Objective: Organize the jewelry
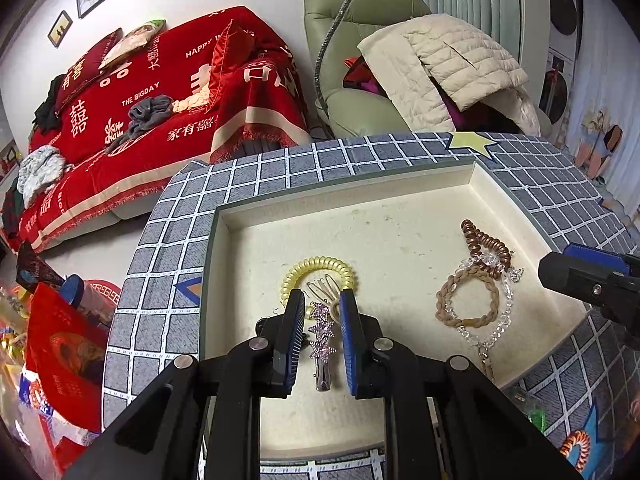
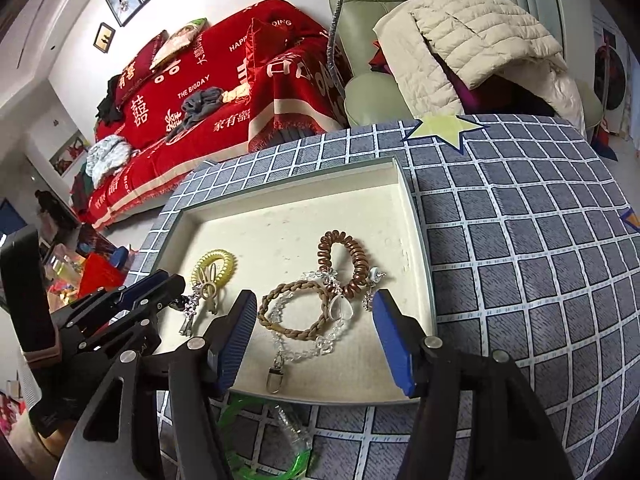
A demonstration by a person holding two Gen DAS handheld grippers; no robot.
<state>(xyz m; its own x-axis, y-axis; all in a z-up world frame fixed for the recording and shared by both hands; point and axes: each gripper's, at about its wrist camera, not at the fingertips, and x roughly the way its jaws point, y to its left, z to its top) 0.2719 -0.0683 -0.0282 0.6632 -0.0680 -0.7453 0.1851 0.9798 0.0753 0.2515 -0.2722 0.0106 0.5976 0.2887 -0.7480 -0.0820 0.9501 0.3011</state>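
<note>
Bright, sharp, fisheye-warped, dark corners

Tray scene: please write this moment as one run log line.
left hand-held gripper: around star clip, not gripping | right hand-held gripper: open, empty | tray: hair ties inside

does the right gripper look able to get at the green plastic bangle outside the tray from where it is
Probably yes. The green plastic bangle lies on the checked cloth just outside the cream tray's near rim, below the open right gripper. Only a clear item overlaps it; the gripper would need to draw back and dip.
</note>
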